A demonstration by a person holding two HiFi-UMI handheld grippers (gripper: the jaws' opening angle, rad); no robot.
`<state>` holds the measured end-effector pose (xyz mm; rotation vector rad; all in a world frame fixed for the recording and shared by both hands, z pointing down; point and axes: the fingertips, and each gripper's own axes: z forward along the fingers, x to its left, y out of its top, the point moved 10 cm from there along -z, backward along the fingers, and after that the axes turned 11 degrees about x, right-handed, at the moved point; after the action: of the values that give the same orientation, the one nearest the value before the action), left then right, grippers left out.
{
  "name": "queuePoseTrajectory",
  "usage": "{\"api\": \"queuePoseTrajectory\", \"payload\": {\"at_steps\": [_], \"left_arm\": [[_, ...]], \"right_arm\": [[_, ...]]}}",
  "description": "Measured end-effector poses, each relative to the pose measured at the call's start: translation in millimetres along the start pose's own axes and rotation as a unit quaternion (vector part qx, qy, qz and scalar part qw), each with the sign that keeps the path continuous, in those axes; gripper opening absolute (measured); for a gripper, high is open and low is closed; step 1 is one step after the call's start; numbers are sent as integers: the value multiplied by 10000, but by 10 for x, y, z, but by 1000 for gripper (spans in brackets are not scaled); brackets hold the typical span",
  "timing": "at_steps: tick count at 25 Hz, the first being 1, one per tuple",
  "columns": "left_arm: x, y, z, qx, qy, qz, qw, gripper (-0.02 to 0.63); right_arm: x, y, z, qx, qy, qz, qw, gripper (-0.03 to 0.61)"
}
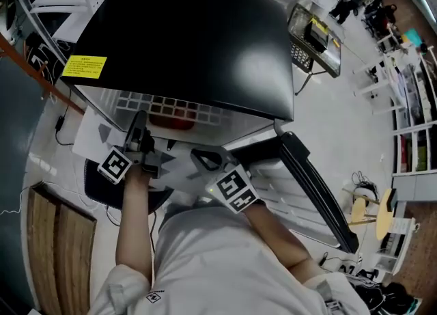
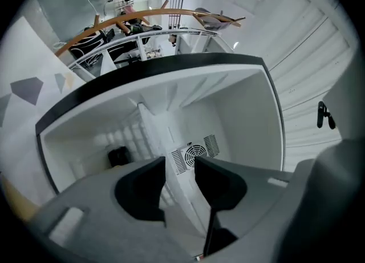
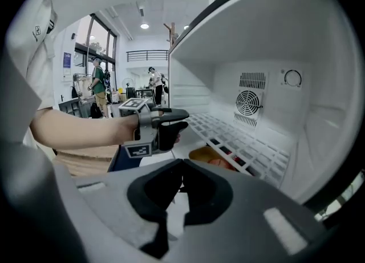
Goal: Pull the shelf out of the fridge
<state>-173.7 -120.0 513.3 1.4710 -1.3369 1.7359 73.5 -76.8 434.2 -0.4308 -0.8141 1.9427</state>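
Left gripper point(image 2: 179, 169) is held at the open fridge point(image 1: 191, 33) front, jaws spread wide, nothing pinched. The white grid shelf point(image 3: 239, 139) is seated inside, not pulled out. Right gripper point(image 3: 181, 168) is shown closed tight, empty.

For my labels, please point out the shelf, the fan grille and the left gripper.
shelf point(image 3: 239, 139): right gripper view, on its white grid.
fan grille point(image 3: 248, 102): right gripper view, round centre.
left gripper point(image 3: 181, 122): right gripper view, between its fingertips.
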Motion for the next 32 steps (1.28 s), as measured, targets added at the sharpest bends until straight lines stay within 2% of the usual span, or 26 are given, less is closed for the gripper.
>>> {"api": "queuePoseTrajectory", "payload": {"at_steps": [1,3,7,10,14,21,23,25,32], "left_arm": [[22,23,24,-2,127,68,9999,143],[73,27,16,-26,376,180,9991,76],[64,-20,39,-240,117,-167,9995,67],[91,-13,31,-228,258,3,9994,67],[58,-27,47,-320,155,-165,9992,67],[126,-26,87,-390,207,-575,9974,87],[177,-23,118,-400,251,-701,9964,112],[223,-14,187,-352,231,-830,9957,167],[380,25,379,-395,331,-1146,9921,167]], "right_arm": [[-3,-12,1,36,-20,4,10000,2],[-13,-31,-7,71,-100,18,9999,2],[-40,-53,-14,91,-191,71,9998,2],[-51,-64,1,112,-239,110,9996,2],[-54,-63,15,126,-287,127,9994,2],[-69,-59,4,152,-291,227,9992,2],[-72,-73,4,146,-288,260,9991,2],[-81,-82,-1,135,-288,308,9990,2],[-97,-86,-32,62,-243,458,9986,2]]}}
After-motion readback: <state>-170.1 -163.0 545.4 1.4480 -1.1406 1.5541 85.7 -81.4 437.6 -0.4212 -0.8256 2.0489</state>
